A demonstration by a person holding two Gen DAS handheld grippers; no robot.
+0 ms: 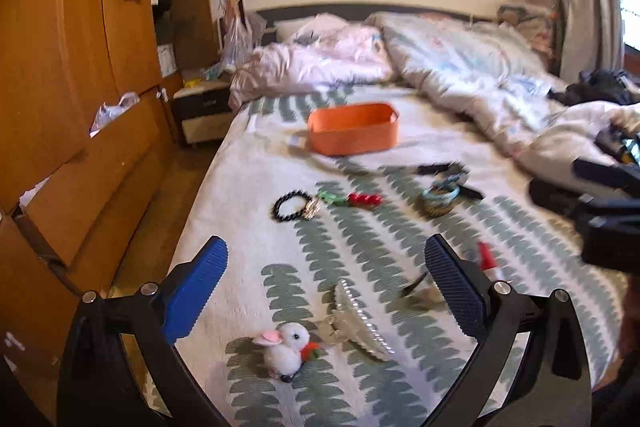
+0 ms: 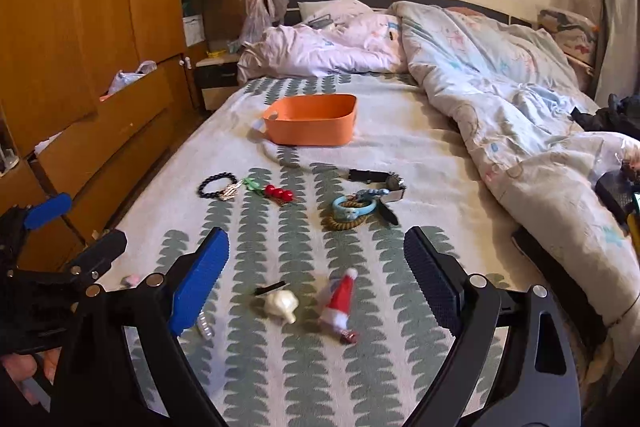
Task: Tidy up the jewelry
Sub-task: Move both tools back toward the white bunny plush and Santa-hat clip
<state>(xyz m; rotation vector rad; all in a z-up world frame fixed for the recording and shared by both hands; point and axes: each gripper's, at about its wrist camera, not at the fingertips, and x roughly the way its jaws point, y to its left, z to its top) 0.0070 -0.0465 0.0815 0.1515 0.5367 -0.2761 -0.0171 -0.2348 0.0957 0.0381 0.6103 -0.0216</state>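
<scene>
A bed with a leaf-patterned cover fills both wrist views, a rumpled quilt heaped along its far right side and a wooden wardrobe standing off its left edge. On the bare cover, an orange bin sits open-topped toward the pillows and serves as the marker for everything else. Nearer the cameras than the bin, a dark-strapped watch lies beside a pale blue ring on a coiled hair tie; to their left, also short of the bin, are a black bead bracelet touching a small gold piece, and a red-berry clip. Closest to the cameras and farthest from the bin lie a clear claw clip, a white plush bunny charm, a red Santa-hat clip and a white shell-like piece. The left gripper and the right gripper both hover over this nearest group, blue-padded jaws spread wide and holding nothing, well short of the bin. No item can be seen inside the bin.
</scene>
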